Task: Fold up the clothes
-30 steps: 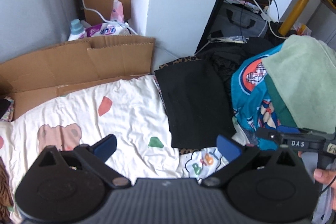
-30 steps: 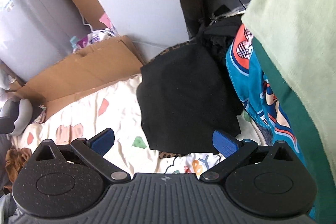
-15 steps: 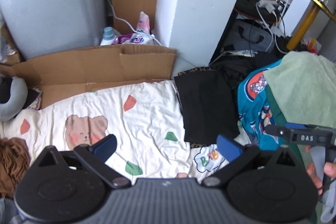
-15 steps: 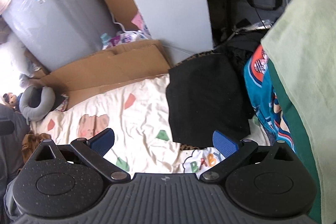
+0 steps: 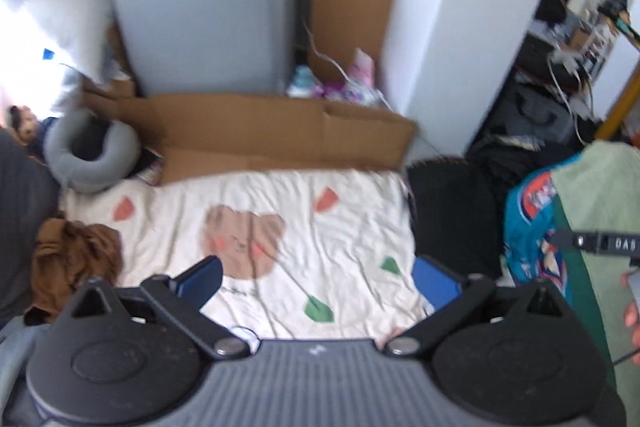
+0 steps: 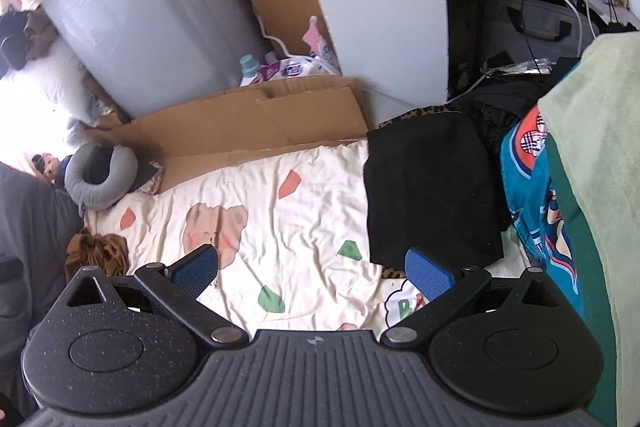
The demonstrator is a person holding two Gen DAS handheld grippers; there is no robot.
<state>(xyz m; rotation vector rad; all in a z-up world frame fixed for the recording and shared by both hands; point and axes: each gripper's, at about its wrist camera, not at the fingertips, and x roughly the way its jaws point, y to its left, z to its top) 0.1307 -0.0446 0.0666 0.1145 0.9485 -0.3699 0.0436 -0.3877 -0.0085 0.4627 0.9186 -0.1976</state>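
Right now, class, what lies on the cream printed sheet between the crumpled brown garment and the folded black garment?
Nothing: that stretch of the cream printed sheet is bare between the crumpled brown garment and folded black garment, per the right wrist view.

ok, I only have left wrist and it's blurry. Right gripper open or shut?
Observer: Open. The right gripper has its pads wide apart with nothing between them.
Operator: What's under the black garment?
Observer: A leopard-print cloth. It shows past the far and near edges of the black garment.
Operator: Where's the right one aimed?
Observer: Over the sheet. The letters BA, printed on the sheet, show just beside its right-hand pad.
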